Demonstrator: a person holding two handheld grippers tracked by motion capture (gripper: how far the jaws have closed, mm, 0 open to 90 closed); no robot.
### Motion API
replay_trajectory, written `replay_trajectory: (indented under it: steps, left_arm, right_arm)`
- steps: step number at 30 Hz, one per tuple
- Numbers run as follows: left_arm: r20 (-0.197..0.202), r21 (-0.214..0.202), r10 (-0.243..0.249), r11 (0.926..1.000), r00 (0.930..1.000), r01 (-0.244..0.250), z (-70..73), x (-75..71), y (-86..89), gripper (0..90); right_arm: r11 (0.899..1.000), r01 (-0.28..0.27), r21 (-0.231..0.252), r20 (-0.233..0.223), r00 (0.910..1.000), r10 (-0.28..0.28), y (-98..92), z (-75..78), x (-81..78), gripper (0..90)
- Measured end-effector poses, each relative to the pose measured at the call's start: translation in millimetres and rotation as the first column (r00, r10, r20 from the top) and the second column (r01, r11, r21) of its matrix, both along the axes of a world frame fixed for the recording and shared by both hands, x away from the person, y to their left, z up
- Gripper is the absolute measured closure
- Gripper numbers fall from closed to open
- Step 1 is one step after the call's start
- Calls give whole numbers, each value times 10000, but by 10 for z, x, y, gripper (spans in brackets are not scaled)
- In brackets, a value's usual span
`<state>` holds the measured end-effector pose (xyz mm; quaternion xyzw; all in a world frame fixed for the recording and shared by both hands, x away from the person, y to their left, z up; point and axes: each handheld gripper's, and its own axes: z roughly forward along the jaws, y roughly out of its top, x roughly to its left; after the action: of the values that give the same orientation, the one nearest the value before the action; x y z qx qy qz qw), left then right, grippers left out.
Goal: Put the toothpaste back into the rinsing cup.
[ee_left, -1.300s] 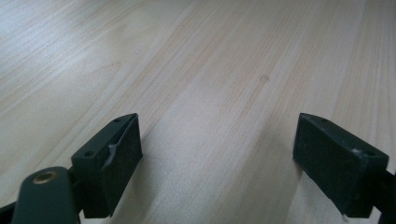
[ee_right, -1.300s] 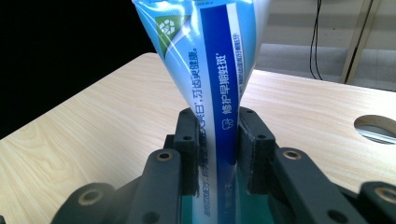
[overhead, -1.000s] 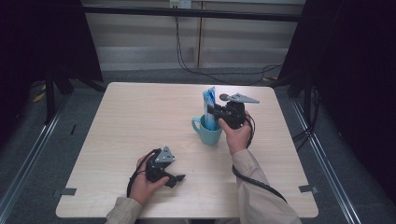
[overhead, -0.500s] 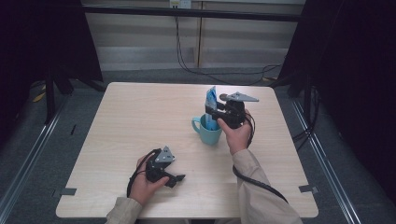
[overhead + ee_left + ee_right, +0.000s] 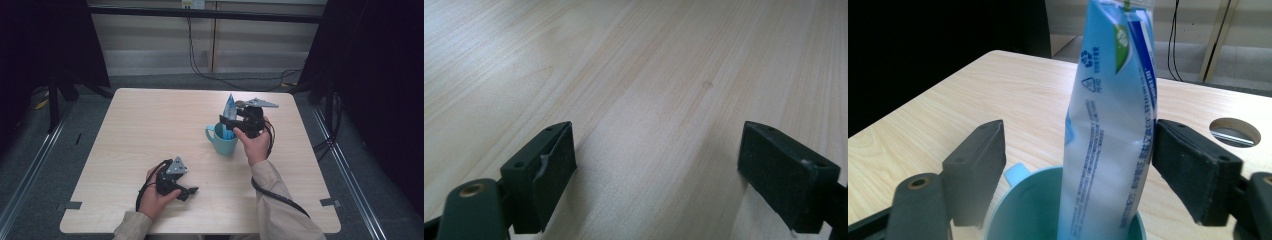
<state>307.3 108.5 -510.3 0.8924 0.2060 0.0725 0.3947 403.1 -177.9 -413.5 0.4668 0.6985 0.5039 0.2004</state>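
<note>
1. At the near left of the table (image 5: 150,120), the left gripper (image 5: 192,190) rests low on the wood in the person's left hand (image 5: 152,197). Its jaws stand wide apart, with bare tabletop between them in the left gripper view.
2. Right of centre stands a teal mug (image 5: 222,140), upright, its handle toward the left.
3. A blue and white pouch (image 5: 229,109) stands upright inside the mug, its top rising well above the rim.
4. The right gripper (image 5: 226,120) hangs at the mug, held by the right hand (image 5: 255,145). Its jaws have just been opening; the pouch is between them, close against the right jaw and clear of the left one.
</note>
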Motion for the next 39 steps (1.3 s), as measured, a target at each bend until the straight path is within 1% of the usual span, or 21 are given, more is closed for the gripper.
replay_trajectory:
  steps: [1,4,6,12,16,20,21,22,23,26,27,32,34,38,39]
  left_arm:
    - [-46,-61,53,10000,10000,-54,-1,-4,-3,151]
    - [-44,-55,49,10000,10000,-49,0,-3,-3,151]
    - [-43,-64,55,10000,10000,-55,-1,-4,-3,151]
    - [-37,-52,51,10000,10000,-51,-1,-4,-3,151]
    - [-35,-50,49,10000,10000,-49,-1,-4,-3,151]
    - [-37,-57,51,10000,10000,-51,-1,-4,-3,151]
    - [-37,-54,47,10000,10000,-47,-1,-3,-3,151]
    - [-37,-54,47,10000,10000,-47,-1,-3,-3,151]
    - [-39,-53,49,10000,10000,-50,-1,-4,-3,151]
    - [-37,-54,50,10000,10000,-50,-1,-4,-3,151]
    - [-41,-53,50,10000,10000,-50,-1,-4,-3,151]
    - [-43,-61,55,10000,10000,-55,-1,-4,-3,151]
    - [-17,0,3,10000,10000,-3,1,0,0,150]
    - [-16,6,1,10000,10000,-1,2,0,0,151]
    - [-19,8,0,10000,10000,0,2,0,0,151]
  right_arm:
    - [10000,17,12,-39,10000,-17,-5,4,-5,212]
    - [9998,64,161,-51,10000,-63,-27,20,-19,160]
    - [9999,80,117,-59,10000,-79,-39,26,-30,145]
    - [9999,82,122,-89,9999,-81,-93,26,-75,145]
    - [9998,25,210,-3,10000,-25,-146,47,-115,144]
    - [9998,-40,213,-89,10000,42,-182,56,-143,144]
    - [9999,-105,60,-135,9999,106,-205,62,-169,144]
    - [9999,-105,60,-135,9999,106,-205,62,-169,144]
    - [9998,-163,93,-51,9999,164,-236,68,-202,141]
    - [9998,-168,64,-45,9998,168,-261,71,-229,141]
    - [9996,-262,-67,-128,9996,261,-296,62,-258,140]
    - [9996,-290,-21,-192,9994,290,-372,54,-318,140]
    - [9994,-358,0,-197,9992,358,-397,58,-340,140]
    - [9988,-473,-122,-172,9987,471,-440,75,-389,140]
    - [9981,-573,-239,-158,9983,569,-458,82,-420,140]
